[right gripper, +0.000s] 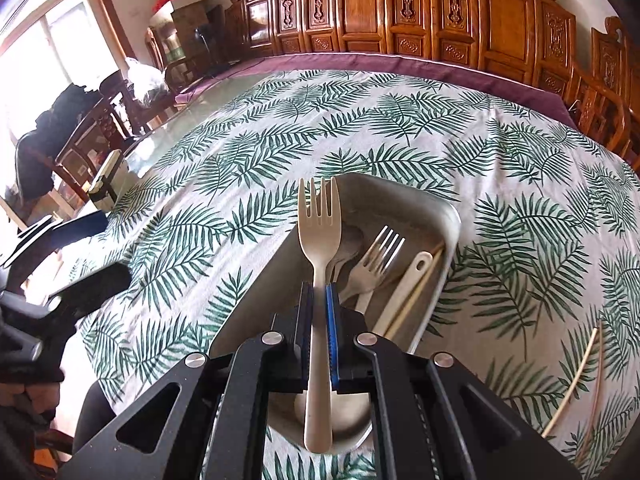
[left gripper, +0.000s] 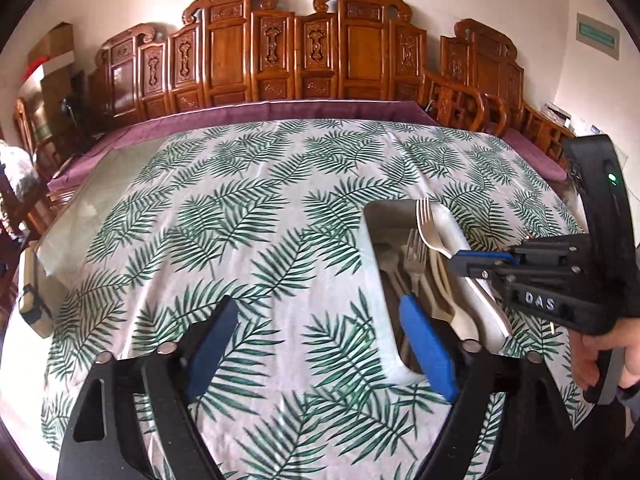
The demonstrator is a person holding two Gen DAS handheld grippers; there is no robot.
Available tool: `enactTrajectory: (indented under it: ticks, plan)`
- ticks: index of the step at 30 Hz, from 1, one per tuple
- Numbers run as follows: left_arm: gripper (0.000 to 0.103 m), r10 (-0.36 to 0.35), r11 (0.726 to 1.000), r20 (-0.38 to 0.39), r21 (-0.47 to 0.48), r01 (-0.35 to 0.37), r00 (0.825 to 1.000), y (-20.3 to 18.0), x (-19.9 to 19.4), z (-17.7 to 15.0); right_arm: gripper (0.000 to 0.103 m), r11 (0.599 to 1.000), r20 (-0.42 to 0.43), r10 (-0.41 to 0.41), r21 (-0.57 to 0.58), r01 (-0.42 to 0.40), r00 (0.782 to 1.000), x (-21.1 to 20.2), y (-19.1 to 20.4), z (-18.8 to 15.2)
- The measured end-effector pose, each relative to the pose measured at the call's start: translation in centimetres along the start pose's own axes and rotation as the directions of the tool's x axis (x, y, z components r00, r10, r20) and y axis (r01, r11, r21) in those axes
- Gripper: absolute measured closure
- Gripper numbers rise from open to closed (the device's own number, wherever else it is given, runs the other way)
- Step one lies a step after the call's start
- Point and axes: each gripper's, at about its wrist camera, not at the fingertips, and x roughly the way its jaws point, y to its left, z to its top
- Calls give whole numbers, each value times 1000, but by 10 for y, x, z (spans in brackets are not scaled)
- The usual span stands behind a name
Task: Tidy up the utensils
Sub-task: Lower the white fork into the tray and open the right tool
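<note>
A white tray (right gripper: 450, 216) lies on the leaf-print tablecloth and holds a metal fork (right gripper: 376, 258), a white spoon handle (right gripper: 404, 284), a chopstick and other utensils. My right gripper (right gripper: 320, 292) is shut on a beige plastic fork (right gripper: 319, 220), held above the tray with tines pointing away. In the left wrist view this gripper (left gripper: 460, 260) holds the fork (left gripper: 430, 228) over the tray (left gripper: 374, 216). My left gripper (left gripper: 320, 336) is open and empty, hovering over the cloth just left of the tray.
Two loose chopsticks (right gripper: 576, 376) lie on the cloth right of the tray. A carved wooden bench (left gripper: 280, 60) with a purple cushion runs behind the table. A small beige box (left gripper: 30, 292) sits at the table's left edge. Chairs and clutter stand at left.
</note>
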Motion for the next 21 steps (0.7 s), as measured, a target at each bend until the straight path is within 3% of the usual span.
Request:
enactTrajectory:
  ticks: [5,21]
  plan:
    - [15,12,1000,-2,-9,-12,1000,8,-2,-6,95,1000,-13,-7,-2,7,1000,12,3,4]
    - [15,10,1000,-13,-5,-10,1000,2,1,-14,93,1000,-6,-12,13,12,1000,13,-6,7]
